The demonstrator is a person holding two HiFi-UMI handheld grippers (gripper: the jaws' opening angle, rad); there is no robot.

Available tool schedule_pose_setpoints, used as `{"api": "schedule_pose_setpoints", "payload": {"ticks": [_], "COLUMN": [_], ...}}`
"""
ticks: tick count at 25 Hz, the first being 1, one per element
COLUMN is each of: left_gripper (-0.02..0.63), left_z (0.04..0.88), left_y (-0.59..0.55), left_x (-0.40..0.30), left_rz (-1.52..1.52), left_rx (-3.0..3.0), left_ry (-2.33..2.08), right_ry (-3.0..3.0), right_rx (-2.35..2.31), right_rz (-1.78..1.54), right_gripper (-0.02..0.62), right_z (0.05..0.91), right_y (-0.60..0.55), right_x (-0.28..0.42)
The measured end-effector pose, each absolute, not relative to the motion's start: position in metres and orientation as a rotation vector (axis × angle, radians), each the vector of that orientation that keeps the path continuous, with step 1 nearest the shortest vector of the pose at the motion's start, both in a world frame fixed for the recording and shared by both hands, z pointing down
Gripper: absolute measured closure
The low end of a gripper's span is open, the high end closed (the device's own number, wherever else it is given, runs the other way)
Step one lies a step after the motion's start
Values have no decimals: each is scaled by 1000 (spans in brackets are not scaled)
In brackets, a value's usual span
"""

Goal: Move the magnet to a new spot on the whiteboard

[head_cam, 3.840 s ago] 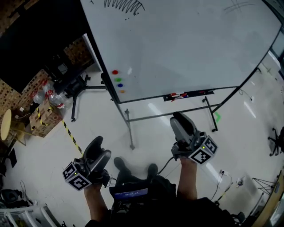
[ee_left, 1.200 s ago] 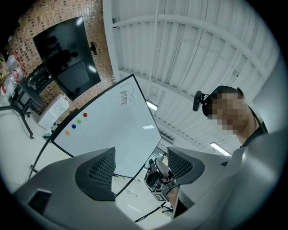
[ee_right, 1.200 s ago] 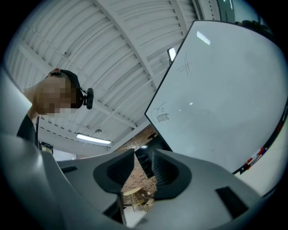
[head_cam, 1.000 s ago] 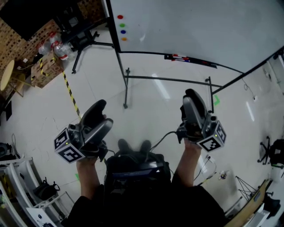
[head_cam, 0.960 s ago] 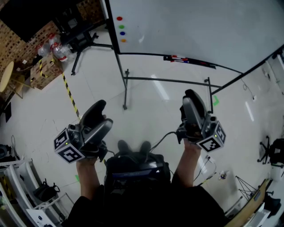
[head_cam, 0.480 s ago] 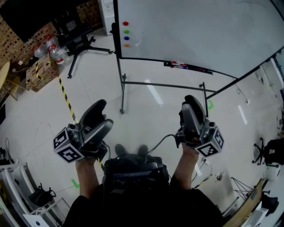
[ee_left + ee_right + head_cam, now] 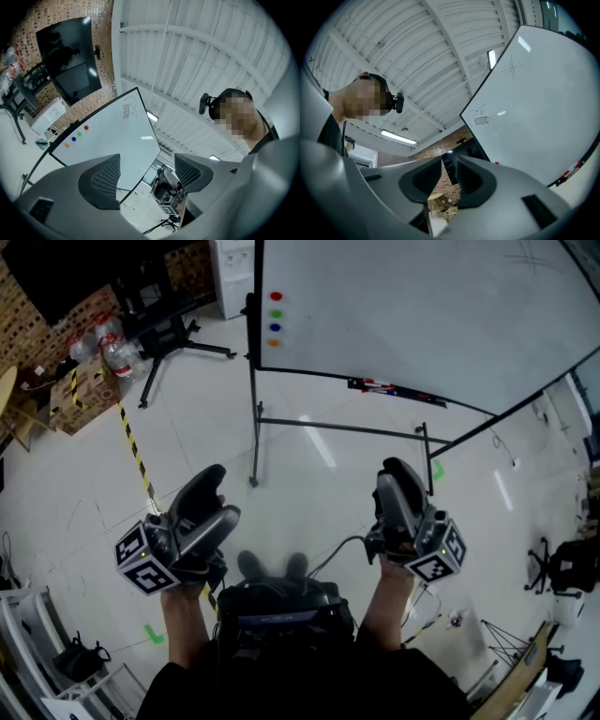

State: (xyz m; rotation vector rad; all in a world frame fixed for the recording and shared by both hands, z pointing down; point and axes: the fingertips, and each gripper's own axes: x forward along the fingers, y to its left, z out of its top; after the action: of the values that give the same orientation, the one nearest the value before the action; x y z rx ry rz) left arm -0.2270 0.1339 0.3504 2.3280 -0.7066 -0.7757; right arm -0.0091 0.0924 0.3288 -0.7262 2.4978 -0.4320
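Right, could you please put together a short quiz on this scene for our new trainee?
1. Multiple choice: from top to bottom, the magnets on the whiteboard run: A) red, green, blue, orange; B) orange, blue, green, red; C) green, red, orange, blue.
2. True or false: the left gripper holds one of the magnets.
3. Fill in the blank: the right gripper has its jaws almost ____, with nothing between them.

Key: 1 A. 2 False: its jaws stand apart and empty. 3 together.
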Motion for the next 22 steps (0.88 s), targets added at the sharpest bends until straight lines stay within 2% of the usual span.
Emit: {"api": "schedule_pose_setpoints", "payload": {"ticks": [22], "left_gripper": [252], "left_z": [345], "left_y": [152], "left_x": [-216], "left_rz": [-746], "left_rx": [2344], "left_ry": [-697], "right_ry": [2506], "right_rx": [-705], "right_rz": [-434], "right_gripper": [473], "right_z": [326], "right_y": [110], "right_x": [-9]}}
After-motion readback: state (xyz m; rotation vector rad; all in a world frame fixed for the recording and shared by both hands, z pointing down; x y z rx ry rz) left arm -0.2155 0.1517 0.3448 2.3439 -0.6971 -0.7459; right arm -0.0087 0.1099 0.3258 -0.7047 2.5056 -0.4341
